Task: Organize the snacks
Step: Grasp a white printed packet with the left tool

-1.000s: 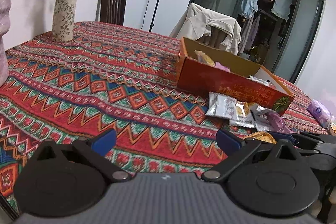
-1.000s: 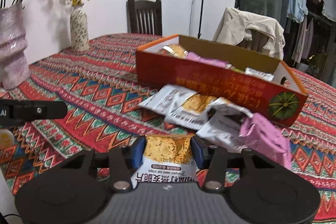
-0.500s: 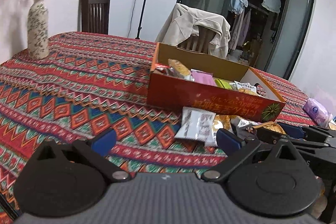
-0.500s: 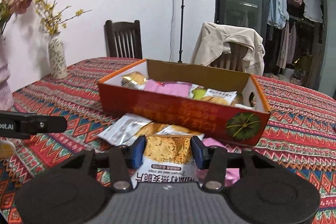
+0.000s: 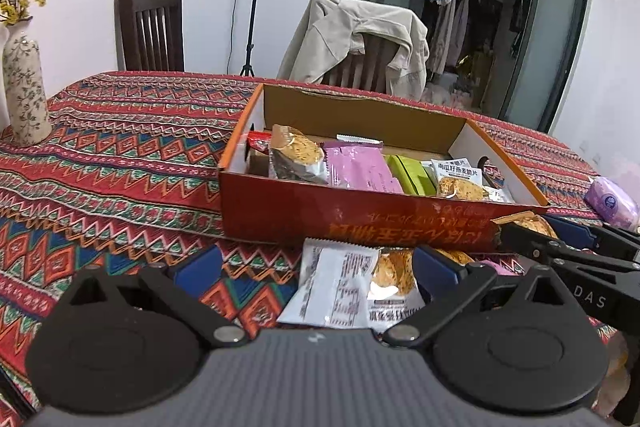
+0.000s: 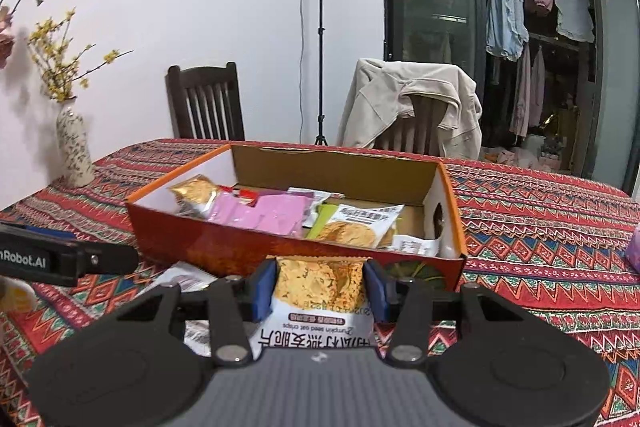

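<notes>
Right gripper (image 6: 320,281): clenched on a pumpkin seed oat crisps packet (image 6: 320,301), held just before the orange snack box (image 6: 288,251). Left gripper (image 5: 316,267): released, wide, empty, above loose packets (image 5: 352,291) on the tablecloth (image 5: 120,163).

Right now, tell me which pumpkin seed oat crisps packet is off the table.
The packet clamped in the right hand-held gripper, before the orange box. Another lies inside the box; a third on the tablecloth.
</notes>
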`<state>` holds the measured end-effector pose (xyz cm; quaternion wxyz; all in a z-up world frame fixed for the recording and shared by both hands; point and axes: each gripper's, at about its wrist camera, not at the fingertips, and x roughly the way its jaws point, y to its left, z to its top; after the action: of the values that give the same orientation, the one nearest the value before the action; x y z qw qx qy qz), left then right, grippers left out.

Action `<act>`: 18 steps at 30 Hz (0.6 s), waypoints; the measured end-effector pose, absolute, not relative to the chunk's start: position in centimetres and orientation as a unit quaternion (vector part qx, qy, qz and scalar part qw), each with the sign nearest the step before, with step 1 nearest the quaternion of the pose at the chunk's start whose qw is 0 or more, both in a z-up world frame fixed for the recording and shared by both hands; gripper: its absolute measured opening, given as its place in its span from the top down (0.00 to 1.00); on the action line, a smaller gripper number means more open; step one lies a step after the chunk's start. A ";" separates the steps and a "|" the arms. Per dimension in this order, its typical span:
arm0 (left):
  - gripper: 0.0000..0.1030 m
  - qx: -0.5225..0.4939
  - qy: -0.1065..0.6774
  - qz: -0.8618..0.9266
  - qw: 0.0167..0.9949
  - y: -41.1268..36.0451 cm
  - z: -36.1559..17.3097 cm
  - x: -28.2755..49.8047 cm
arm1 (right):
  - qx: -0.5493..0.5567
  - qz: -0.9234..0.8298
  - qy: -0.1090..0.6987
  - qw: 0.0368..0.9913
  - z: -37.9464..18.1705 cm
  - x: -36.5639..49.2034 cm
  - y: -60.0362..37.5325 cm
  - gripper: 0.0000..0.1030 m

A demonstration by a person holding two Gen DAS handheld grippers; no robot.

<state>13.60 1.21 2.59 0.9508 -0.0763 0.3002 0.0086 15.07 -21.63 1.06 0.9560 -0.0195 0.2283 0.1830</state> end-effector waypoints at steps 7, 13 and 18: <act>0.00 -0.062 0.324 0.020 0.944 0.0 1.8 16.3 | 0.025 0.183 0.237 0.954 -0.4 16.7 -23.4 0.55; 0.00 -0.054 0.348 0.025 0.936 -0.8 0.1 18.2 | 0.046 0.176 0.244 0.953 -1.2 16.9 -24.3 0.55; 0.00 -0.062 0.355 0.029 0.933 -0.3 -1.1 18.7 | 0.034 0.171 0.247 0.953 -1.6 16.7 -23.9 0.55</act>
<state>18.66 -0.32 -1.13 0.9325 -0.0618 0.3545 0.0293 16.73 -23.89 -1.59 0.9533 0.0341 0.2465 0.1710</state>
